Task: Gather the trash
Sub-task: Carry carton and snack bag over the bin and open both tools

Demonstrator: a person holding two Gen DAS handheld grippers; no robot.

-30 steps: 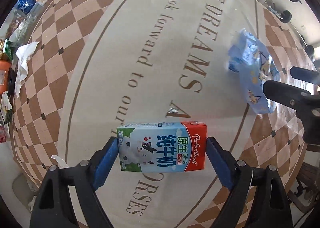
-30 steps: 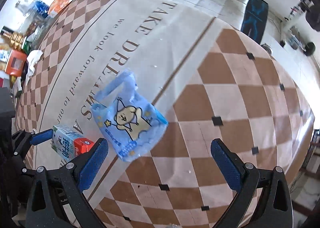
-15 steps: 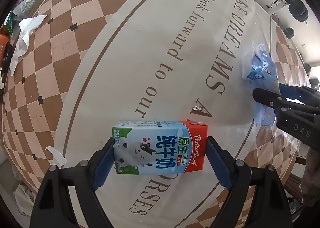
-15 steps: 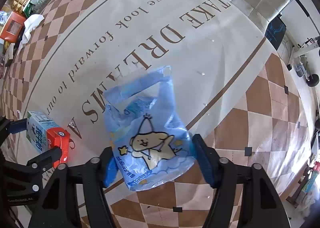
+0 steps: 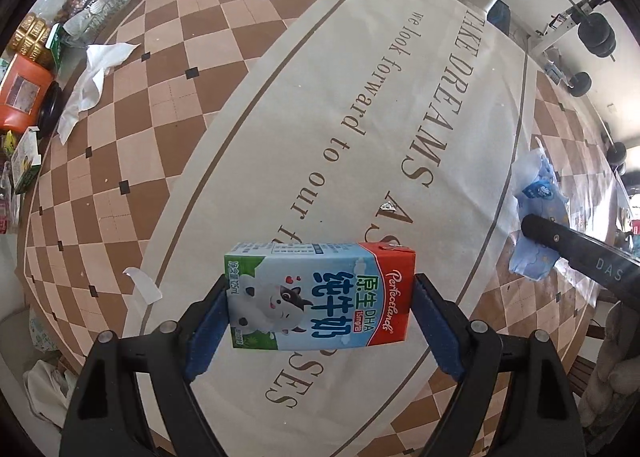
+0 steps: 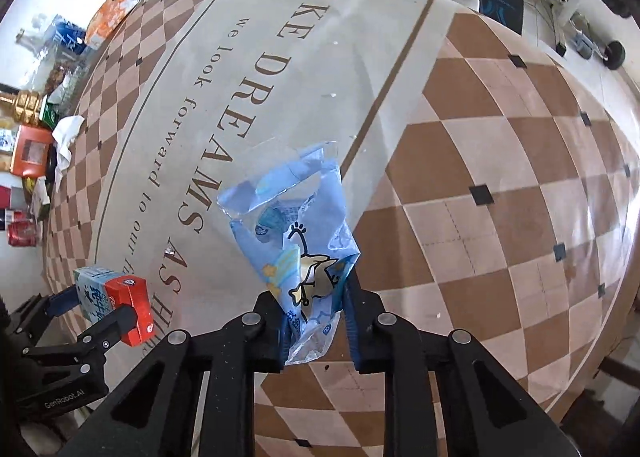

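A: Left gripper (image 5: 320,299)?
B: Pinching milk carton (image 5: 320,297) endwise, above tablecloth (image 5: 280,117).
A: Right gripper (image 6: 314,313)?
B: Jaws just closed, squeezing blue plastic bag (image 6: 296,233), at carton's 3 o'clock.

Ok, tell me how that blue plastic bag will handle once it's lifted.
The blue plastic bag, already crumpled between the right tool, is probably floppy and light. Its thin, glossy film may slip, so it will likely sag and swing rather than keep shape.

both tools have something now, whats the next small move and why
Probably lift the right tool straight up. Its jaws have just been closing and now pinch the blue plastic bag, whose top still sprawls over the tablecloth. The left tool already grips the milk carton.
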